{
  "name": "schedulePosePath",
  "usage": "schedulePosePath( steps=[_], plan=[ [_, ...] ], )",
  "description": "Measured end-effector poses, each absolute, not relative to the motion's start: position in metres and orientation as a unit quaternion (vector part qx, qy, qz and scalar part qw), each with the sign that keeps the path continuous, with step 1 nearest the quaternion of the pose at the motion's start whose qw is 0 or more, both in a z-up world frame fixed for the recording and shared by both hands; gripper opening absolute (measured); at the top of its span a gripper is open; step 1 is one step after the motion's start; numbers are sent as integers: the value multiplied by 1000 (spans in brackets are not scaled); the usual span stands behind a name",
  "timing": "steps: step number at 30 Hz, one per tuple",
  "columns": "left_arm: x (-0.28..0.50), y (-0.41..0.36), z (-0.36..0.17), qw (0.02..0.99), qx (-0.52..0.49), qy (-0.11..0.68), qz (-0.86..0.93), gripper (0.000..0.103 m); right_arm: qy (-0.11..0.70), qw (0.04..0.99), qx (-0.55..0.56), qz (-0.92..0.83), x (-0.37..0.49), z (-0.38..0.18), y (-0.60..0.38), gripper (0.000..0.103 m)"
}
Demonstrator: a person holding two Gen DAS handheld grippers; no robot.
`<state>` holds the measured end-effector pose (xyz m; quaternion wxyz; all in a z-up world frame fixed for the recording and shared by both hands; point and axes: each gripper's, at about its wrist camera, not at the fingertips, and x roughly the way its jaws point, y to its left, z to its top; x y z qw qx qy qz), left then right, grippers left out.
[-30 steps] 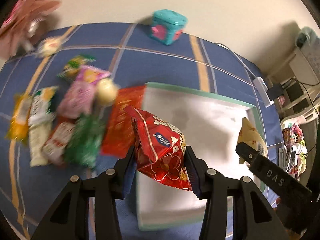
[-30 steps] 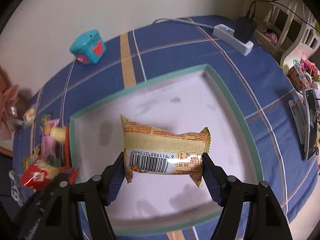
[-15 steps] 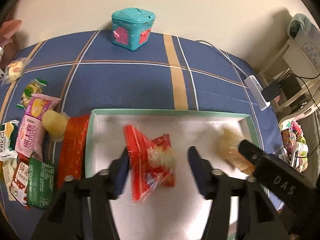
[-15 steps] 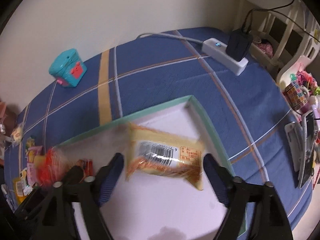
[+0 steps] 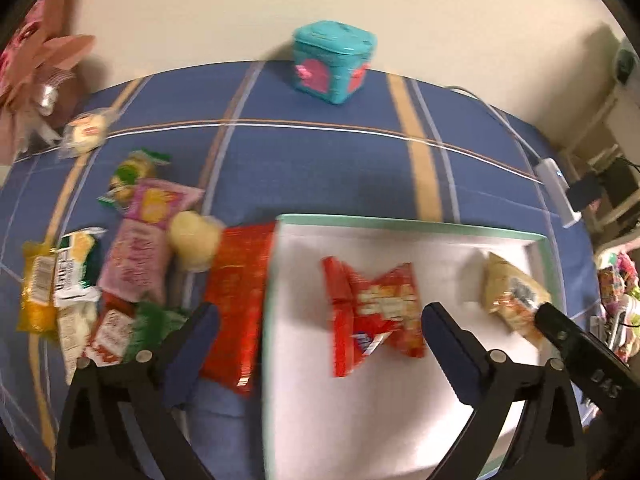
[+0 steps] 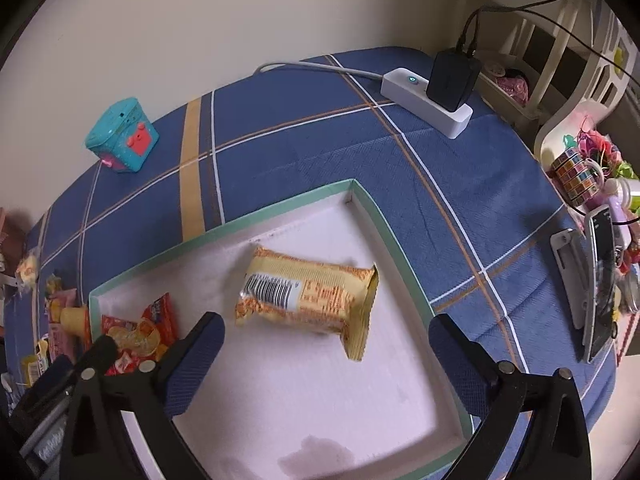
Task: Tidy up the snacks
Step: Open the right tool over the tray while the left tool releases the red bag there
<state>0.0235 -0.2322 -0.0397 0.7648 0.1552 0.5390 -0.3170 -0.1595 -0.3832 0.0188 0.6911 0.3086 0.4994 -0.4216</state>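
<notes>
A shallow white tray with a green rim (image 5: 400, 222) (image 6: 384, 220) lies on the blue plaid cloth. A red snack packet (image 5: 372, 312) (image 6: 136, 332) rests inside it, free of my left gripper (image 5: 320, 332), whose jaws are opening wide with nothing pressed between them. A yellow packet with a barcode (image 6: 308, 296) (image 5: 512, 296) lies in the tray's right part. Above it my right gripper (image 6: 326, 346) hangs with its jaws still opening, touching nothing. Left of the tray lies a pile of loose snacks (image 5: 132, 256).
A teal toy box (image 5: 334, 60) (image 6: 122, 136) stands at the cloth's far edge by the wall. A white power strip with a black plug (image 6: 436, 92) sits at the back right. A phone holder (image 6: 592, 280) and clutter lie on the right.
Both grippers have spread their jaws and let go. The red packet and the yellow packet dropped into the tray and now lie on its floor.
</notes>
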Motion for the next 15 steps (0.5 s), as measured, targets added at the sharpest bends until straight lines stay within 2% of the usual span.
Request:
schedulePosePath(
  steps=[15],
  plan=[
    [42,-144,-3,777,164,538,-282,101,521,694,296,-398,-144,48,-321,103]
  ],
)
